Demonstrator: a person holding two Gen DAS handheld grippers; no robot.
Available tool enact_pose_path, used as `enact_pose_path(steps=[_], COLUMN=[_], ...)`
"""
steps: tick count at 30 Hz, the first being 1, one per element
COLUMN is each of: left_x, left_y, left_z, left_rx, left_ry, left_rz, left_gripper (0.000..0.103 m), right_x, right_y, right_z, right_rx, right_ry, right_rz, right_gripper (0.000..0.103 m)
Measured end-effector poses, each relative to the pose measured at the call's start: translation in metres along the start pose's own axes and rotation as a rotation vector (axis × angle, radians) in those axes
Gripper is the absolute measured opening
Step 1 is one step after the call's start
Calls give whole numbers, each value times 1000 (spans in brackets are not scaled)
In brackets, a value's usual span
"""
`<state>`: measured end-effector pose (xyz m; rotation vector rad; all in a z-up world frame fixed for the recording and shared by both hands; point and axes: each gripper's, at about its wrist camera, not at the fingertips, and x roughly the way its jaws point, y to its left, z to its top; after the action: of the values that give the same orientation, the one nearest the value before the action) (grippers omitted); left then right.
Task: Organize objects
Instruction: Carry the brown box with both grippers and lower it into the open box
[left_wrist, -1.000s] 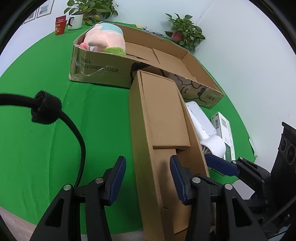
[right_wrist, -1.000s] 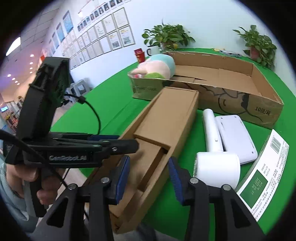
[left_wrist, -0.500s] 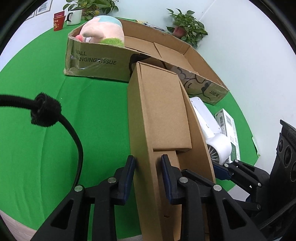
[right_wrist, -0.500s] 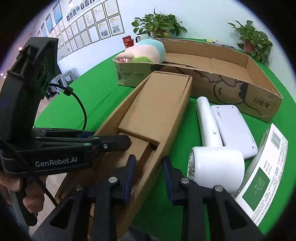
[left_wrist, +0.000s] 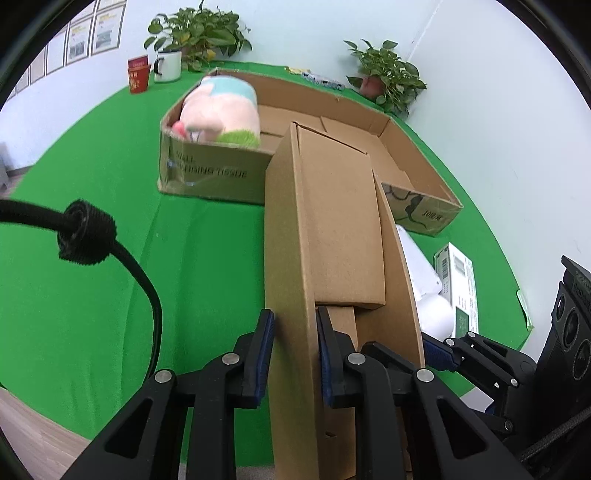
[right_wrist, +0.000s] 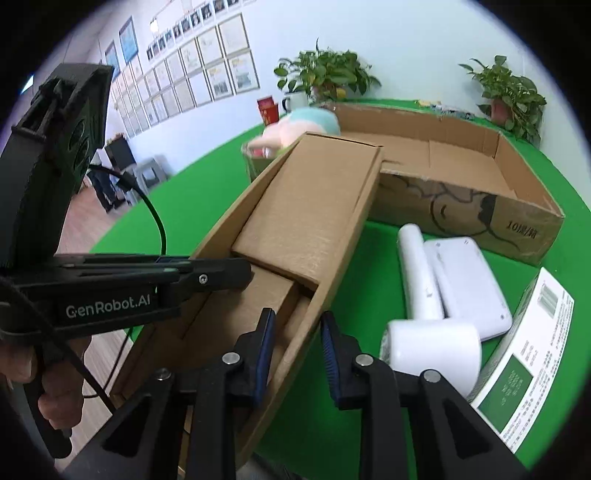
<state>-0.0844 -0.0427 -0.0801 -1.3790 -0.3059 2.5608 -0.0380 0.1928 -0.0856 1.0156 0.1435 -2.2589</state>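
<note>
left claw (left_wrist: 293, 354) clamped on long cardboard box (left_wrist: 340, 229) left wall | right claw (right_wrist: 297, 354) closing on its right wall | box far end over big carton (right_wrist: 480, 192), green worktop (left_wrist: 110, 192)

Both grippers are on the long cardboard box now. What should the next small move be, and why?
Probably a small level lift with both hands, then forward toward the large open carton. The left gripper is shut on one side wall of the narrow cardboard box, and the right gripper is closing on the opposite wall. The carton's floor beside the plush toy looks free.
</note>
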Motion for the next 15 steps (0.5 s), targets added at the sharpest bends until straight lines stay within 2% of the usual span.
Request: enact_pose_path(steps=[7,15], left_x=[-30,-49], left_y=[-40,-74], left_z=[22,67], left_rx=[86,181], left_ry=[-153,-253], left_rz=[24,0], left_gripper=[19,19], right_x=[-27,-48], right_y=[-10,-26], right_z=[20,58], right_rx=[21,58], right_ry=[-130,-254], right_rz=[-38,-110], right_gripper=[19,17])
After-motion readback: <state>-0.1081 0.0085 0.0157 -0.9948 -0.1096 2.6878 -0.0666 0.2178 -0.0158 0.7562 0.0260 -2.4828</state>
